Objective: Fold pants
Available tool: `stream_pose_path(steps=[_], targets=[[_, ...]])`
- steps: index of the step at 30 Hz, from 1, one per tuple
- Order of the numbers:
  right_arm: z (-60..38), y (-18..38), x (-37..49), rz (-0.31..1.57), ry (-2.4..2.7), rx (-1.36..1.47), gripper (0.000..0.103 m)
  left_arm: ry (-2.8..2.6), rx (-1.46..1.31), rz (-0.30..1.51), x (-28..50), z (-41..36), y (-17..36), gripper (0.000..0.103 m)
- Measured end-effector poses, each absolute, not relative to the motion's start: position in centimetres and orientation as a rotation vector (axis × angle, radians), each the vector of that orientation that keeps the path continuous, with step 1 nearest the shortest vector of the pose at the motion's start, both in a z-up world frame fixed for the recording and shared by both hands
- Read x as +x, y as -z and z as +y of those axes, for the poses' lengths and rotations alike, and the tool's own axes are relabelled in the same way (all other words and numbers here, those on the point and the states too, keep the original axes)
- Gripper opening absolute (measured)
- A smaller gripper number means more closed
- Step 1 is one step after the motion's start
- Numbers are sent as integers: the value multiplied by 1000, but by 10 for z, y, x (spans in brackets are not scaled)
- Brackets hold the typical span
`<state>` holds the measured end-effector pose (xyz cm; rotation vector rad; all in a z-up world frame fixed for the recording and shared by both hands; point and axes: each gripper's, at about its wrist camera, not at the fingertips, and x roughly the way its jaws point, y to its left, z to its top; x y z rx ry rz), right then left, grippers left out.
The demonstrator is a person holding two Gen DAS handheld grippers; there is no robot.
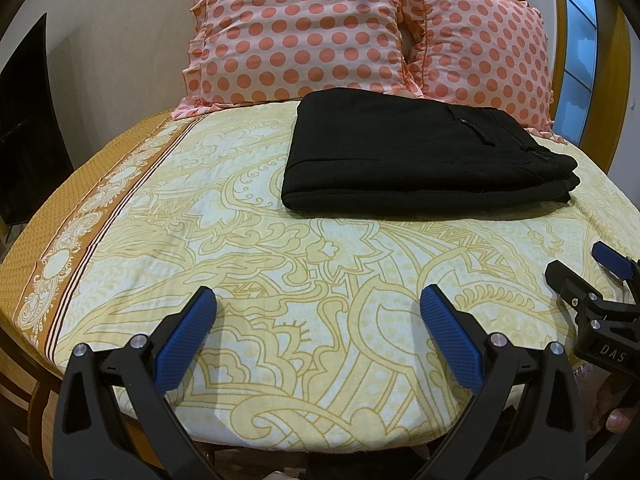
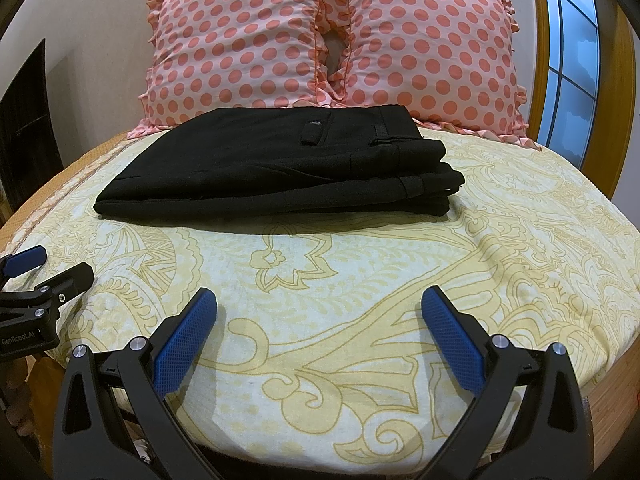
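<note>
Black folded pants [image 2: 280, 168] amid bare bedsheet [image 2: 360, 280].

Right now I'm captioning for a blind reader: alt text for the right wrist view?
Folded black pants lie on a yellow patterned bedsheet before two polka-dot pillows. The open right gripper hovers nearer, empty.

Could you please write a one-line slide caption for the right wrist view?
Open right tool hovers over the bedsheet, facing folded black pants before two polka-dot pillows.
</note>
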<state>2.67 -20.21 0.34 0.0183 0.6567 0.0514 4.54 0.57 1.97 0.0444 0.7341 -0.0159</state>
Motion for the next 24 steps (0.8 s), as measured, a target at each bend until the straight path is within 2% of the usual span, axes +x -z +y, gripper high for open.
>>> stream_pose_path(steps=[24], targets=[[-201,-3,26,656,-47,20,102,25,50,736,49,8,-18,101]])
